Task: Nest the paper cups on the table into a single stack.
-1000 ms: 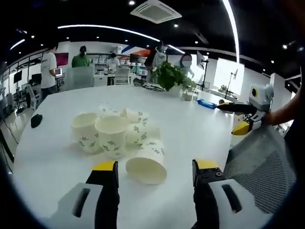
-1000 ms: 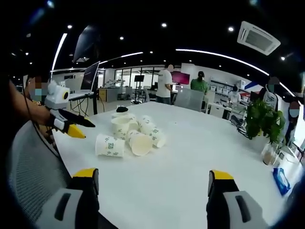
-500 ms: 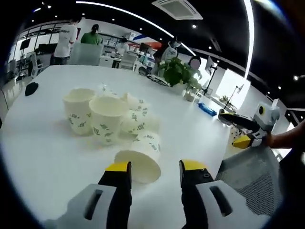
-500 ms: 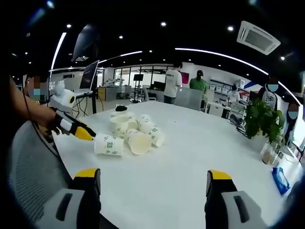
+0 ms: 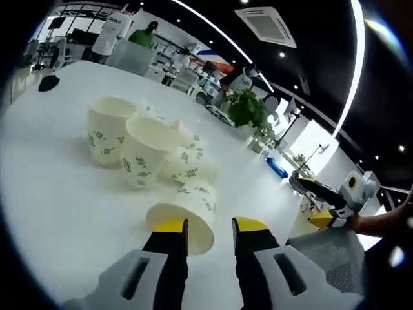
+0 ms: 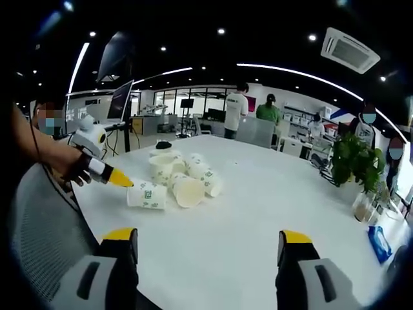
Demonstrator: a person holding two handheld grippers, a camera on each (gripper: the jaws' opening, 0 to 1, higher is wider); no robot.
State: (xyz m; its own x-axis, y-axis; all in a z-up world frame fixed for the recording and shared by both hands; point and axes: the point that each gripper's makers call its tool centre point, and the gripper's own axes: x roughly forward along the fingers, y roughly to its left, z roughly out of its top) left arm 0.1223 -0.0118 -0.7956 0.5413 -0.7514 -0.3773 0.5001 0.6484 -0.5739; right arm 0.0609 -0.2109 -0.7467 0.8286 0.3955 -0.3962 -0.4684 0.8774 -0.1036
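Left gripper view: the left gripper [image 5: 210, 227] rises from the bottom centre of the frame, yellow-tipped, jaws narrow, with the rim of a cup lying on its side between the tips; whether they touch it I cannot tell.
Lying cup: a white paper cup [image 5: 186, 213] with green print, on its side just above the jaw tips, mouth toward the camera.
Cup cluster: two upright cups [image 5: 126, 142] stand in the left centre of the frame, close together, with more cups lying on their sides just to the right of them, between the upright pair and the lying cup.
Surface: a broad white surface [image 5: 58, 194] carries all the cups; a small dark object [image 5: 48, 82] lies on it at the upper left.
Right gripper view: the right gripper [image 6: 206, 237] shows at the bottom of the frame, jaws wide apart, nothing between them.
Other gripper seen here: held by a hand at the left of the frame, its yellow tip at the bottom end of the nearest lying cup.
Background: a potted plant [image 6: 355, 161] at the right; people standing at the far side.
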